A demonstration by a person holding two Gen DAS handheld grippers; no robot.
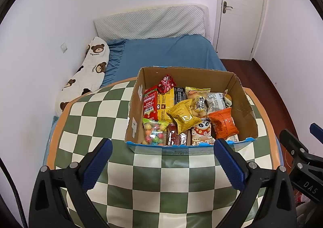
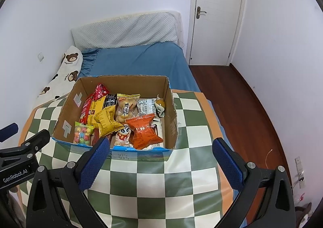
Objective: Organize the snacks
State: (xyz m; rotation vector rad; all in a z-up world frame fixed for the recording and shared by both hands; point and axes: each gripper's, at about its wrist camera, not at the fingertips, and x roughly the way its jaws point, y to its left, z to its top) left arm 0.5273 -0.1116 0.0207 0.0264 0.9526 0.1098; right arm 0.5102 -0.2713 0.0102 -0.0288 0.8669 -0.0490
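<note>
— Well, what's furthest left?

— A bear-print pillow [image 1: 84,78] lies along the wall on the blue bed [image 1: 161,54]. Next comes the table [image 1: 97,110] in its green-and-cream checked cloth.

— And the left tongs [image 1: 163,159]?

— Spread wide, empty, hovering over the cloth just short of the cardboard box [image 1: 242,94].

— Where are the snacks?

— All inside that box, which sits on the table's far side. From its left: a red carton [image 1: 150,102] upright against the wall, a clear bag of coloured candy balls [image 1: 154,132] in front of it, a yellow packet [image 1: 184,116] tilted on top of the pile in the middle, then an orange packet [image 1: 223,124] towards the right.

— The right tongs [image 2: 161,159]?

— Also wide apart, gripping nothing, low over the cloth before the box's right half.

— Beyond?

— A white closed door [image 2: 218,16], and reddish wooden floor [image 2: 252,106].
</note>
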